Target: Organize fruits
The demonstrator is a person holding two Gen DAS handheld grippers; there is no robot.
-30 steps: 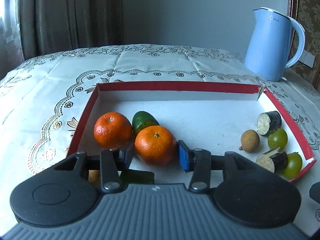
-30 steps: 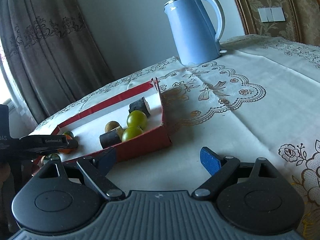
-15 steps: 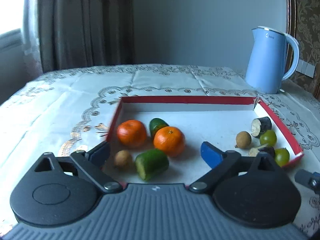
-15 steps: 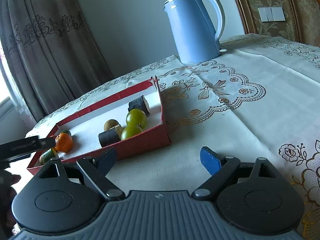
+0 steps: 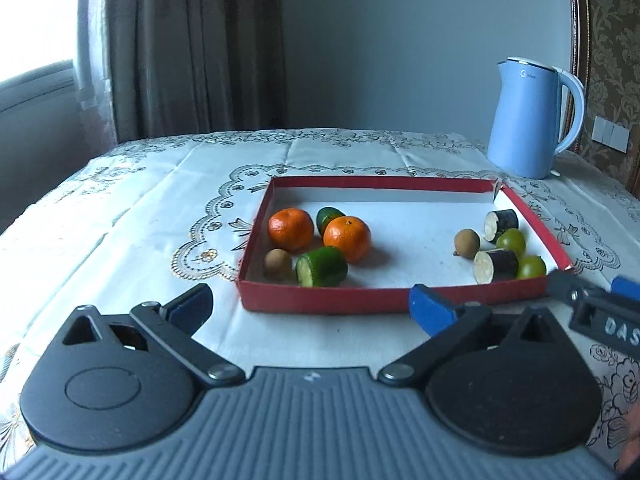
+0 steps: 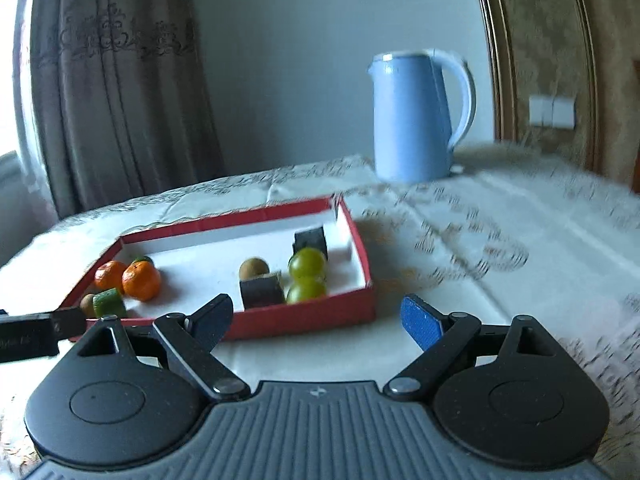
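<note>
From my left gripper [image 5: 310,307] I see its jaws spread wide with nothing between them, held over the worktop [image 5: 120,248] just short of the near wall of the red tray [image 5: 320,300]. All the fruit sits inside that tray. Toward its left edge are two oranges [image 5: 291,228] [image 5: 347,238] side by side, a small green piece [image 5: 329,218] tucked behind and between them, a cut green cucumber-like chunk [image 5: 322,267] lying on its side in front of the nearer orange, and a small brown longan [image 5: 277,262] near the near-left corner, just beside that chunk. Toward the right edge are a second longan [image 5: 467,243], two dark eggplant pieces [image 5: 501,221] [image 5: 496,265] with pale cut faces, and two green round fruits [image 5: 511,241] [image 5: 531,267] — one between the eggplant pieces, one in the near-right corner. My right gripper [image 6: 316,318] also has its jaws apart and empty, hovering over the cloth off the tray's near-right corner; its view is blurred, so fine detail there is lost. Each gripper's tip pokes into the other's view. A light blue kettle [image 5: 532,120] stands upright on the worktop beyond the tray's far-right corner — well apart from the fruit.
</note>
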